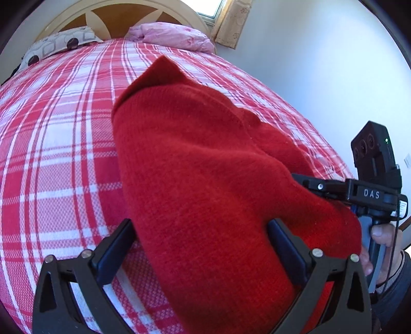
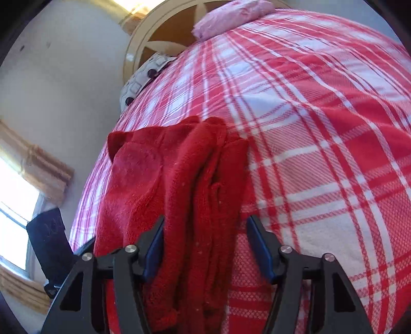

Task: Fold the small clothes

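A red knitted garment (image 1: 195, 164) lies on the red-and-white plaid bedspread (image 1: 64, 133). In the left wrist view its near end drapes between the fingers of my left gripper (image 1: 203, 246), whose jaws stand wide apart around the cloth. My right gripper (image 1: 308, 183) reaches in from the right and touches the garment's right edge. In the right wrist view the bunched red garment (image 2: 185, 185) runs between the open fingers of my right gripper (image 2: 205, 244); the jaws are apart and loosely around the folds. The bedspread (image 2: 321, 144) fills the right.
A patterned pillow (image 1: 59, 43) and a pink pillow (image 1: 177, 36) lie at the headboard (image 1: 123, 18). A white wall (image 1: 321, 64) borders the bed's right side. The window (image 2: 15, 190) and the left gripper's dark body (image 2: 48, 246) show at left in the right wrist view.
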